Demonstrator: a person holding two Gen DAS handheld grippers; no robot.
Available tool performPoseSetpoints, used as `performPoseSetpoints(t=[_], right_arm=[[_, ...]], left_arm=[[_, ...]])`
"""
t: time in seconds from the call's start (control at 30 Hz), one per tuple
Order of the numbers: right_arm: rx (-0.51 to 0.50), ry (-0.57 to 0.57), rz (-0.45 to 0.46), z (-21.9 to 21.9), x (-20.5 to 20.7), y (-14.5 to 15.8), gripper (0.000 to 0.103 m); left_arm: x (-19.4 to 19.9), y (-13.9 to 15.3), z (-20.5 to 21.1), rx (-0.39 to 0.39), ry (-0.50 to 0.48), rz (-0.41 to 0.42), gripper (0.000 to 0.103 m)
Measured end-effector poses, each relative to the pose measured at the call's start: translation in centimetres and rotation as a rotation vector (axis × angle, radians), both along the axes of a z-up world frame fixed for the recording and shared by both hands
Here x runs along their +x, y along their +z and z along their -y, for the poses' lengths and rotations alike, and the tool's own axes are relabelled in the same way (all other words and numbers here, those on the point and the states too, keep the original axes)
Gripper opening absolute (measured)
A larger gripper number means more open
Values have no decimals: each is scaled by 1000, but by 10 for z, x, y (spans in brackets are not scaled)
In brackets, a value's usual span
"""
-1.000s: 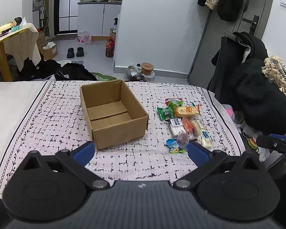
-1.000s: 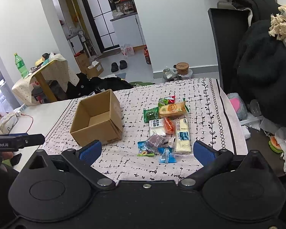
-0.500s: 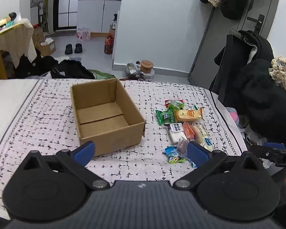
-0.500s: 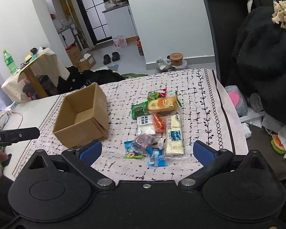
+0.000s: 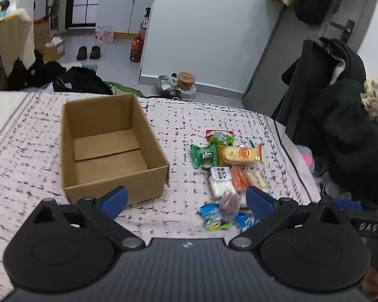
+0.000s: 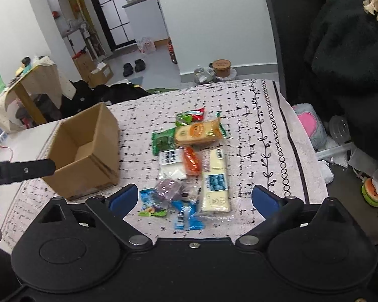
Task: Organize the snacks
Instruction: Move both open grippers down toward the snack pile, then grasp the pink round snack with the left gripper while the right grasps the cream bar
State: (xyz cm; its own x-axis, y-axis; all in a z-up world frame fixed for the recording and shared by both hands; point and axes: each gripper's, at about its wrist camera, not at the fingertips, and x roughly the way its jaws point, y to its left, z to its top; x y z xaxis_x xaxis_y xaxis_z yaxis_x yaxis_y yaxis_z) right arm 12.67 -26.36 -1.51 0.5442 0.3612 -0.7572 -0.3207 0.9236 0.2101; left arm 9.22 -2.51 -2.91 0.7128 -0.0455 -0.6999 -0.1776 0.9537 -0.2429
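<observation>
An open, empty cardboard box (image 5: 108, 148) (image 6: 85, 151) stands on the patterned cloth. To its right lies a pile of wrapped snacks: an orange-yellow pack (image 5: 240, 154) (image 6: 197, 133), a green pack (image 5: 205, 156) (image 6: 163, 142), a white pack (image 5: 221, 182) (image 6: 170, 164), a long cream pack (image 6: 215, 183) and small blue packs (image 6: 187, 217). My left gripper (image 5: 186, 200) is open and empty, above the cloth's near edge between box and pile. My right gripper (image 6: 194, 197) is open and empty, hovering over the pile's near end.
The cloth-covered table (image 6: 264, 115) ends at the right beside dark clothing on a chair (image 6: 345, 50). The left gripper's body (image 6: 20, 170) shows at the left of the right wrist view. Clutter lies on the floor beyond.
Both grippers have moved forward and down toward the table; the box and snacks look larger. The right gripper has closed in over the snack pile. Nothing was grasped.
</observation>
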Motion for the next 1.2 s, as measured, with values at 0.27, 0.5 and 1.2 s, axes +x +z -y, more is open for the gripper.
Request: performPoseSetpoints(t=[0.27,0.5,1.2], right_arm=[[-42,-33,1,4,23,-16,97],[-70,-40,-20,7,34,-32,97],[-30,-98,-122,19,58,-79,66]], left_arm=[[31,-20,13,-32,9,15,100],[50,-44,24,-76,-14,10,101],[94,-114,64,-124,-199,-160,77]])
